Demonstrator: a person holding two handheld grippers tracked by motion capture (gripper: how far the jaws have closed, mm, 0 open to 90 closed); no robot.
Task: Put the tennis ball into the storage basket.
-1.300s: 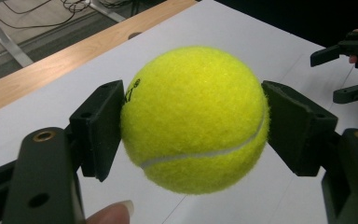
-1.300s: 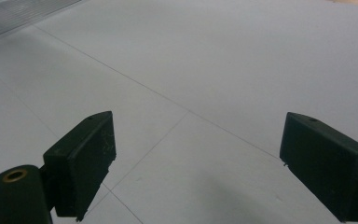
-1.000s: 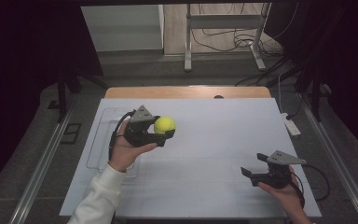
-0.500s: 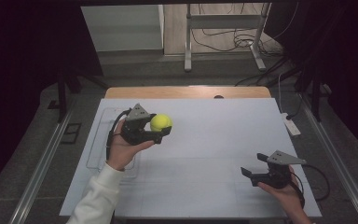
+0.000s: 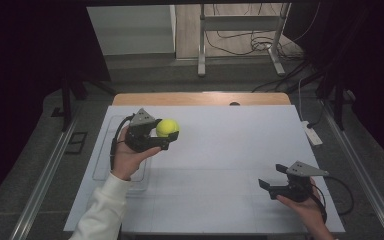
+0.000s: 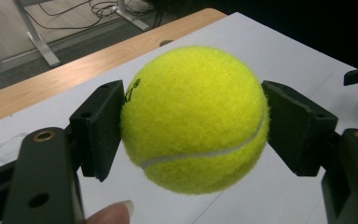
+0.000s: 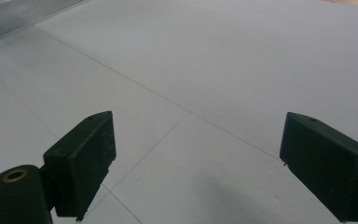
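High view: left claw (image 5: 167, 136) clamps a yellow tennis ball (image 5: 167, 128) between both pads, lifted above the white counter (image 5: 230, 150); right claw (image 5: 271, 182) gapes wide, holding nothing, well apart

A clear tray (image 5: 102, 170) lies on the white table (image 5: 230, 150), near its left edge.

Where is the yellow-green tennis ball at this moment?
The yellow-green felt tennis ball is clamped in the left claw, held above the left part of the white table sheet in the high view, beside a clear plastic tray.
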